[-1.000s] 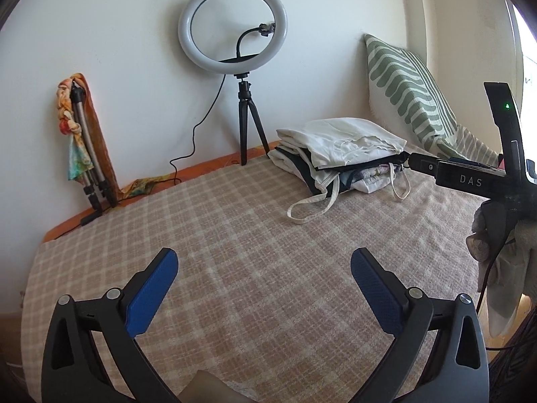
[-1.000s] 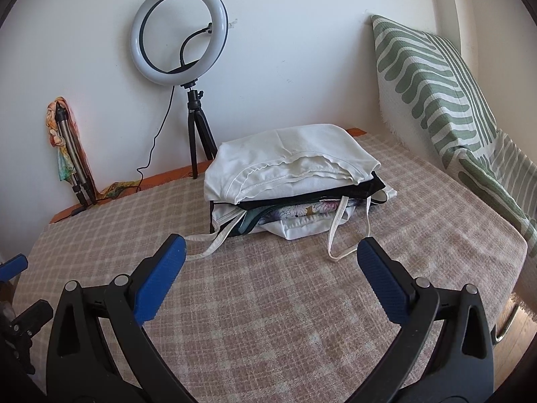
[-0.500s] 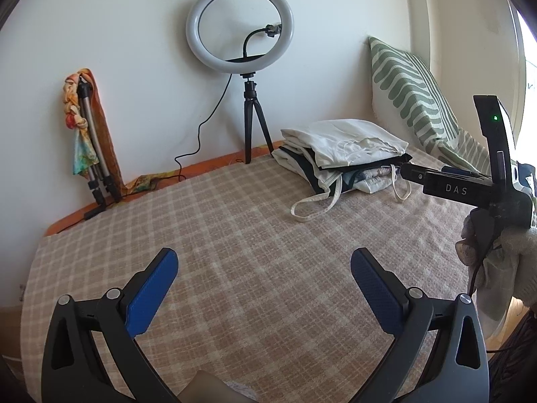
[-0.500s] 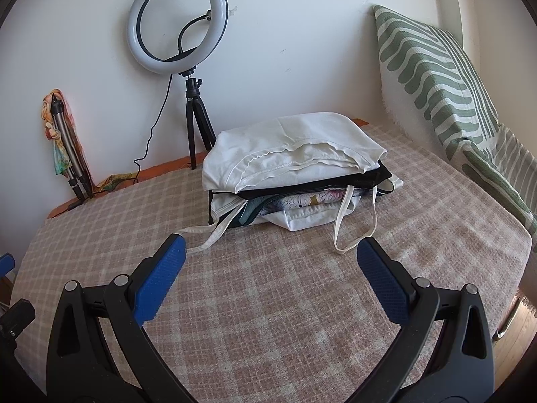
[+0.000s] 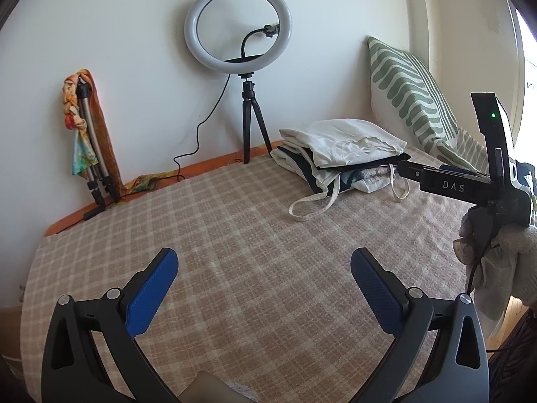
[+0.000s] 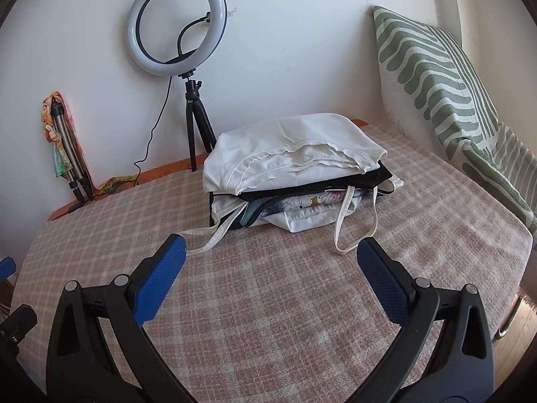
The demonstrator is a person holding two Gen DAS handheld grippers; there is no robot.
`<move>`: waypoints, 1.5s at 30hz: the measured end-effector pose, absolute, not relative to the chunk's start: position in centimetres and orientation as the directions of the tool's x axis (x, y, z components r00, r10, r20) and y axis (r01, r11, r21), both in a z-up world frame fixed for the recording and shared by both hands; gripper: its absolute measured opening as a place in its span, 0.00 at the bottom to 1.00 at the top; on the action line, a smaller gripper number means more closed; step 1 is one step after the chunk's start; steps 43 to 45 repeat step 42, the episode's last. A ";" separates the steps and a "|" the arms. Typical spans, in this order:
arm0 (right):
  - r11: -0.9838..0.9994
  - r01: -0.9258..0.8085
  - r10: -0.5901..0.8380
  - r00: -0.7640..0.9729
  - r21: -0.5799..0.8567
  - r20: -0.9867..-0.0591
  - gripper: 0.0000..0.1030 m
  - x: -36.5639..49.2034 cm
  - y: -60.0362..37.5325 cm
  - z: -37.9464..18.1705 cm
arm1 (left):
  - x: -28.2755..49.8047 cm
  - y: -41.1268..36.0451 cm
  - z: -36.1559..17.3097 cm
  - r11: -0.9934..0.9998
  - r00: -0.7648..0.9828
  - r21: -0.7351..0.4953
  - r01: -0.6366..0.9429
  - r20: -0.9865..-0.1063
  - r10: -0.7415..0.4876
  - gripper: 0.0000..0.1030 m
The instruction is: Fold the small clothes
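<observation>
My right gripper (image 6: 268,262) hangs low over the checked blanket (image 6: 302,336), its blue pads spread wide with nothing between them. Over the last second it has moved in toward the stack of clothes (image 6: 295,168): the pile fills more of my right wrist view now, and the loose cream straps (image 6: 355,225) that trail off its front edge lie just ahead of my fingertips, one loop close to each pad. My left gripper (image 5: 265,275) is spread just as wide and empty, further out over bare blanket, well apart from the pile. In its view the pile has slid a little to the right and sits no nearer, so that hand has mostly turned rather than advanced. From there I also see my gloved right hand (image 5: 503,252) on the other tool, which points at the pile.

The clothes sit stacked at the far side of the bed near the ring light (image 6: 174,23) and the striped pillow (image 6: 436,77): a white garment on top, dark and flowered pieces under it, all lying fairly flat and squared. I judge this could be a folded stack I am adding to, or a heap I am about to draw from; the closing right tool fits either
</observation>
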State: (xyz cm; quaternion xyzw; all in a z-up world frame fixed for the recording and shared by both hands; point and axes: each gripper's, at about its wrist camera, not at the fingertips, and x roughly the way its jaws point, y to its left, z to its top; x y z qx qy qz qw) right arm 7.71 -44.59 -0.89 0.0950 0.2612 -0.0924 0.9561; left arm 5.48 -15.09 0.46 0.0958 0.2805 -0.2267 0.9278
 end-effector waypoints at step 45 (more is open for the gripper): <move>0.954 0.246 -0.123 0.841 0.170 -0.527 1.00 6.8 -44.3 -1.1 | 5.7 -15.2 0.1 0.879 0.724 0.039 0.475 -0.584 -0.366 0.99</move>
